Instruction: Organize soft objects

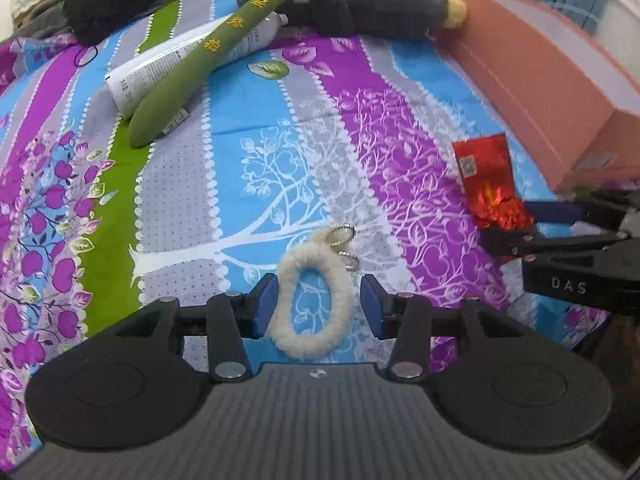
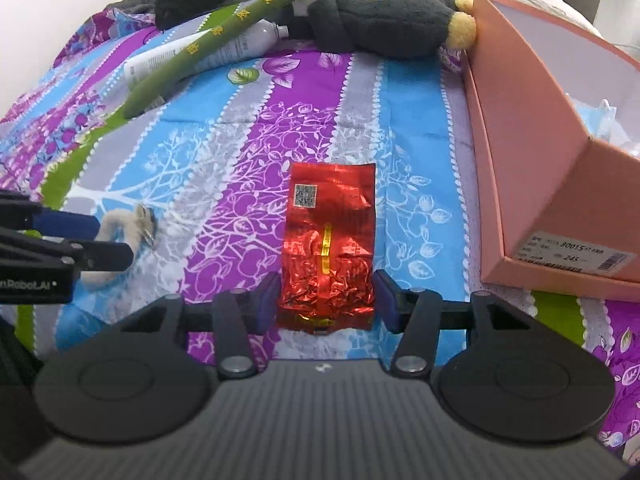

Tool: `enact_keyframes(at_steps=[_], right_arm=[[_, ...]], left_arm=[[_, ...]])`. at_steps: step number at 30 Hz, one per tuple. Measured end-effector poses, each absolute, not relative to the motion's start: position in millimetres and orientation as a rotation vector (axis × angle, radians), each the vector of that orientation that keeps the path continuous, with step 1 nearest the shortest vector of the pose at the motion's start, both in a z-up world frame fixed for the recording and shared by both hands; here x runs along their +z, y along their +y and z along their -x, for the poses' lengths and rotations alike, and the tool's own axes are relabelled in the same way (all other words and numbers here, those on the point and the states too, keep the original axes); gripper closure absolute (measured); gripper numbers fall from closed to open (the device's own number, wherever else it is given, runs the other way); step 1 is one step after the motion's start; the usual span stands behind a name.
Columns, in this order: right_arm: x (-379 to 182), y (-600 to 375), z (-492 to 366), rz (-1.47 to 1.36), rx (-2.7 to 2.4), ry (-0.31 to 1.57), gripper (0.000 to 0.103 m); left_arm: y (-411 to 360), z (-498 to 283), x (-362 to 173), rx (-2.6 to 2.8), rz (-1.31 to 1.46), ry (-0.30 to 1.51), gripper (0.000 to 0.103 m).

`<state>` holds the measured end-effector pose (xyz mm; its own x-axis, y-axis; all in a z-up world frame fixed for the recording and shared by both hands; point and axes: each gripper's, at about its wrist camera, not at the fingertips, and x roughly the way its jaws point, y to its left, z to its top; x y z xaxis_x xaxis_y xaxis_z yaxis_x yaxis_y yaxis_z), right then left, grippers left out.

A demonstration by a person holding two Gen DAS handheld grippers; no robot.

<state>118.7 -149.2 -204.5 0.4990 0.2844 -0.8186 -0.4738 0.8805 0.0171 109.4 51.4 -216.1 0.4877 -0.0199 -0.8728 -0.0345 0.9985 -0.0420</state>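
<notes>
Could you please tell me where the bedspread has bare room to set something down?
The widest bare patch lies between the green plush stick and the red foil packet. A narrower strip runs between the packet and the pink box. The far edge, around the grey plush toy, is crowded.

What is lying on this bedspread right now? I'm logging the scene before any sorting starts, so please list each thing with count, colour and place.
fluffy white ring keychain: 1, cream with metal rings, between the left gripper's pads, no contact visible
crinkled red foil packet: 1, red, between the right gripper's pads
long green plush stick: 1, green with yellow characters, far side, lying over the tube
white plastic tube: 1, white, under the stick
grey plush toy: 1, dark grey with yellow feet, far side beside the box
open pink cardboard box: 1, pink, right edge
patterned bedspread: 1, purple, blue, green
left gripper: 1, black, blue pads
right gripper: 1, black, blue pads
</notes>
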Motion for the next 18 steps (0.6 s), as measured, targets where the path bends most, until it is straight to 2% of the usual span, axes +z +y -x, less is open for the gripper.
enact_keyframes(at_steps=[3, 5, 8, 11, 16, 17, 18], right_arm=[[-205.6, -148.0, -119.8, 0.226, 0.462, 0.945, 0.049], [-206.4, -147.7, -120.3, 0.232, 0.465, 0.944, 0.049], [-206.8, -144.6, -119.0, 0.267, 0.471, 0.931, 0.049], [-204.7, -141.6, -117.3, 0.292, 0.474, 0.918, 0.049], [-199.0, -141.5, -115.6, 0.272, 0.490, 0.913, 0.050], [-197.1, -141.0, -114.4, 0.276, 0.489, 0.905, 0.050], [-195.1, -140.9, -113.5, 0.275, 0.490, 0.899, 0.050]], left_arm=[[47.7, -109.6, -220.3, 0.021, 0.012, 1.072, 0.054], [47.3, -109.9, -222.9, 0.028, 0.007, 1.078, 0.060], [50.2, -111.6, -225.3, 0.048, 0.016, 1.087, 0.063], [60.7, -112.0, -225.5, 0.090, 0.076, 1.091, 0.079], [74.8, -109.1, -220.0, 0.108, 0.176, 1.075, 0.090], [75.2, -108.1, -217.9, 0.111, 0.182, 1.068, 0.096], [76.4, -106.8, -214.5, 0.117, 0.194, 1.057, 0.098]])
